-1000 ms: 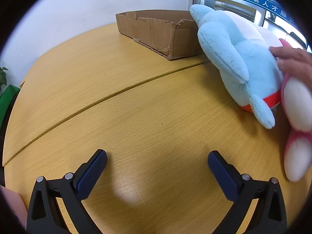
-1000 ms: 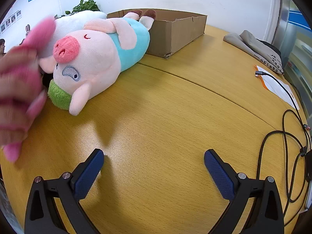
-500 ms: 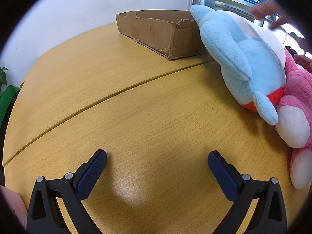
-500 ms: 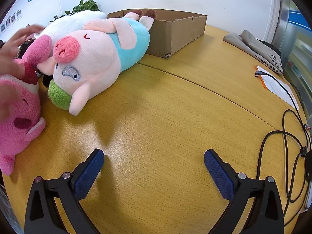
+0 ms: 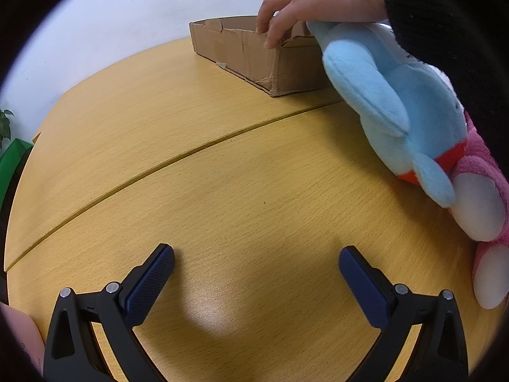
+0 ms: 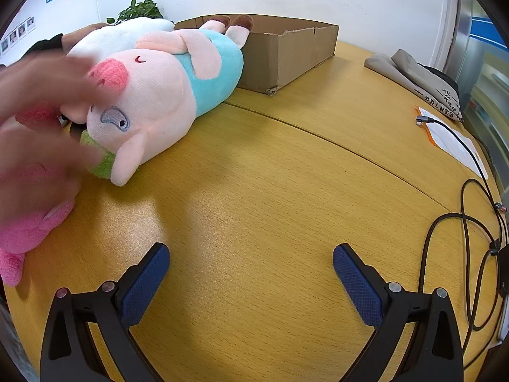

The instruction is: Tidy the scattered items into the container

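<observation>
A shallow cardboard box [image 5: 251, 54] stands at the far side of the wooden table; it also shows in the right wrist view [image 6: 286, 51]. A light blue plush [image 5: 394, 108] lies right of centre with a pink plush [image 5: 480, 197] beside it. A pink pig plush in a blue shirt [image 6: 165, 89] lies left, its feet by the box, with a white plush [image 6: 117, 35] behind it and the pink plush [image 6: 28, 222] at the left edge. My left gripper [image 5: 256, 265] and right gripper [image 6: 251, 262] are open and empty, low over bare table.
A bare hand [image 5: 299, 3] with a black sleeve reaches over the blue plush and touches the box rim. A blurred hand [image 6: 41, 105] is in front of the pig. Black cables [image 6: 461, 222], papers [image 6: 451, 140] and a grey cloth [image 6: 420, 79] lie at the right.
A person's hand has moved from the plush toys to the box rim, its sleeve now over the blue plush. A hand blurs across the right view. Both grippers stayed still and open.
</observation>
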`<action>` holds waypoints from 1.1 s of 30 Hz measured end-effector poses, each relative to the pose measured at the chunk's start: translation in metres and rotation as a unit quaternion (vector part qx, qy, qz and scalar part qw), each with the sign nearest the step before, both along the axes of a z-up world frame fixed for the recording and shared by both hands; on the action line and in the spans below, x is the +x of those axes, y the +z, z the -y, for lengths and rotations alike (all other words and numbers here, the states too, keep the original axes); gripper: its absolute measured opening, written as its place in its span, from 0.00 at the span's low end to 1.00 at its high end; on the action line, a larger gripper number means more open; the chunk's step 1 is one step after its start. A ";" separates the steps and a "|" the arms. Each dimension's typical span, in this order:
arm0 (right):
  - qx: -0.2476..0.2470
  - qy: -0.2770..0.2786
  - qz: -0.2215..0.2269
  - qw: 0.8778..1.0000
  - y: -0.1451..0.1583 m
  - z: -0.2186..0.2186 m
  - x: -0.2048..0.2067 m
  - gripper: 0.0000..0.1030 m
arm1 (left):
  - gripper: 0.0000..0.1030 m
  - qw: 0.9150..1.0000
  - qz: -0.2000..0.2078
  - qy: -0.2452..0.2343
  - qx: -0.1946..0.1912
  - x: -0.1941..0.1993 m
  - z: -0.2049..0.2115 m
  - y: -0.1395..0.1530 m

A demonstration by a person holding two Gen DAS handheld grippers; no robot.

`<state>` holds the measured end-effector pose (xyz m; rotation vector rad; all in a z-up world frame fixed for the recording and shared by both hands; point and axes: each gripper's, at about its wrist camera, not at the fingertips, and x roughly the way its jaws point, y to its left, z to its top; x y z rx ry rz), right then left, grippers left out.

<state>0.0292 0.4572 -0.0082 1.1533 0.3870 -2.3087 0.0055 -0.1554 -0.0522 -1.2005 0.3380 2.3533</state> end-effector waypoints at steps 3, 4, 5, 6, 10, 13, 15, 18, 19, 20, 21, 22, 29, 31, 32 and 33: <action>0.000 0.000 0.000 1.000 0.000 0.000 0.000 1.00 | 1.00 1.000 0.000 0.000 0.000 -0.001 -0.002 0.001; 0.000 0.000 0.000 1.000 0.000 0.000 0.000 1.00 | 1.00 1.000 0.000 0.000 0.000 -0.001 -0.002 0.002; 0.000 0.000 0.000 1.000 0.000 0.000 0.000 1.00 | 1.00 1.000 0.000 0.000 0.000 -0.002 -0.003 0.002; 0.000 0.000 0.000 1.000 0.000 0.000 0.000 1.00 | 1.00 1.000 0.000 0.000 0.000 -0.001 -0.001 0.001; 0.000 -0.001 0.000 1.000 0.000 0.000 0.000 1.00 | 1.00 1.000 0.000 0.000 0.000 0.000 0.001 -0.001; 0.000 -0.001 0.000 1.000 0.000 0.000 0.000 1.00 | 1.00 1.000 0.000 0.000 0.000 0.000 0.001 -0.001; 0.000 -0.001 0.000 1.000 0.000 0.000 0.000 1.00 | 1.00 1.000 0.000 0.000 0.000 0.000 0.001 -0.001; 0.000 -0.001 0.000 1.000 0.000 0.000 0.000 1.00 | 1.00 1.000 0.000 0.000 0.000 0.001 0.001 -0.001; 0.000 -0.001 0.000 1.000 0.000 0.000 0.000 1.00 | 1.00 1.000 0.000 0.000 0.000 0.001 0.002 -0.001; 0.000 -0.001 0.000 1.000 0.000 0.000 0.000 1.00 | 1.00 1.000 0.000 0.000 0.000 0.001 0.002 -0.001; 0.000 -0.001 0.000 1.000 0.000 0.000 0.000 1.00 | 1.00 1.000 0.000 0.000 0.000 0.001 0.002 -0.001; 0.000 -0.001 0.000 1.000 0.000 0.000 0.000 1.00 | 1.00 1.000 0.000 0.000 0.000 0.001 0.001 -0.001; 0.000 -0.001 0.000 1.000 0.000 0.000 0.000 1.00 | 1.00 1.000 0.000 -0.001 0.000 0.001 0.002 -0.002; 0.000 -0.001 0.000 1.000 0.000 0.000 0.000 1.00 | 1.00 1.000 0.000 -0.001 0.000 0.001 0.003 -0.002; 0.000 -0.001 0.000 1.000 0.000 0.000 0.000 1.00 | 1.00 1.000 0.000 -0.001 0.000 0.001 0.003 -0.002; 0.000 -0.001 0.000 1.000 0.000 0.000 0.000 1.00 | 1.00 1.000 0.000 -0.001 0.000 0.001 0.003 -0.002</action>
